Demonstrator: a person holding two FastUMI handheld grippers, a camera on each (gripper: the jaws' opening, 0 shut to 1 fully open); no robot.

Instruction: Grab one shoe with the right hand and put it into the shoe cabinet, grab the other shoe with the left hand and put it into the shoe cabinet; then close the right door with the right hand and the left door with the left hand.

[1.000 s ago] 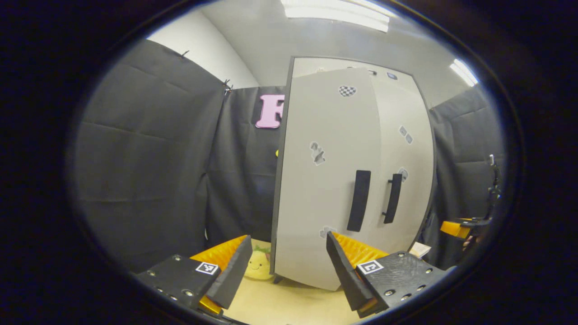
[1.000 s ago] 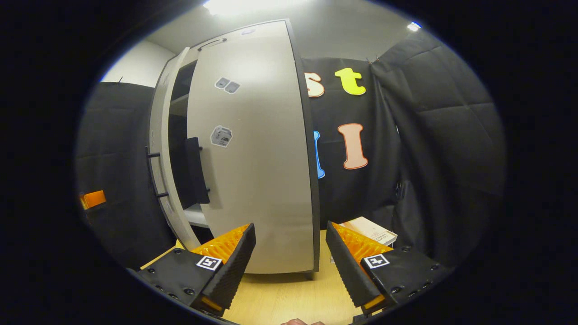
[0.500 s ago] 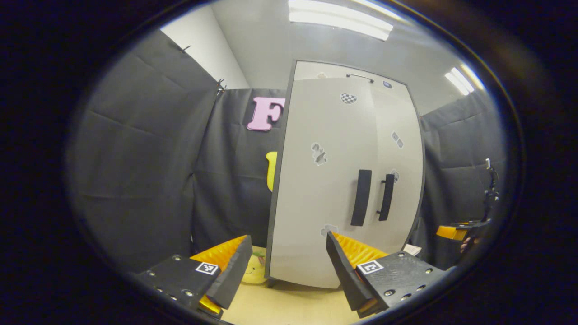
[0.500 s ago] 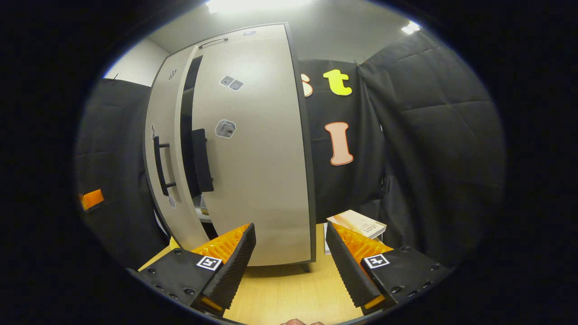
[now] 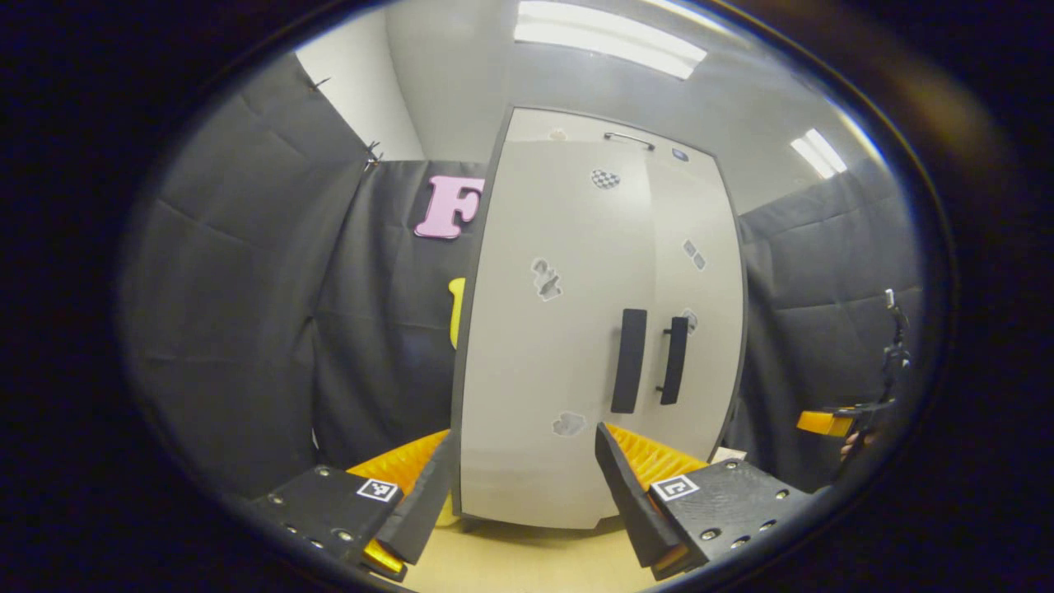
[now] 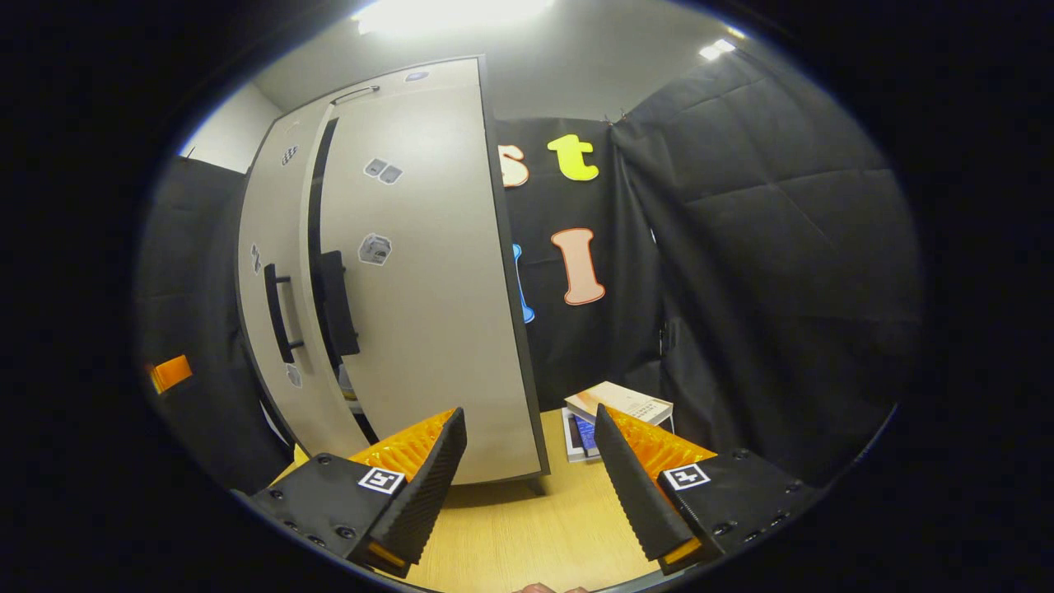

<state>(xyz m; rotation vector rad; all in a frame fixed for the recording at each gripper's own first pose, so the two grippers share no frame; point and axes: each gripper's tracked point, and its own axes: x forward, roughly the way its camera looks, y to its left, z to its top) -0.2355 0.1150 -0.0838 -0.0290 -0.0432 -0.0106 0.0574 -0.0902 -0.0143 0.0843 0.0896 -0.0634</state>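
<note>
In the left gripper view the grey shoe cabinet [image 5: 593, 329] stands straight ahead with both doors almost flush. Its left door [image 5: 527, 346] carries a black handle [image 5: 630, 360], and the right door's handle [image 5: 673, 360] sits beside it. My left gripper [image 5: 523, 494] is open, and the left door's lower part shows between its fingers. In the right gripper view the right door [image 6: 420, 296] stands slightly ajar, with a dark slit [image 6: 315, 214] between it and the left door [image 6: 263, 247]. My right gripper [image 6: 527, 486] is open and holds nothing, just in front of the right door's bottom edge.
Two books [image 6: 617, 403] lie on the wooden table [image 6: 527, 535] to the right of the cabinet. Black cloth walls close in on both sides. The other gripper [image 5: 823, 422] shows at the far right of the left gripper view.
Both doors have swung further toward shut; the gap between them has narrowed to a slit. Both grippers stayed open and followed their doors in.
</note>
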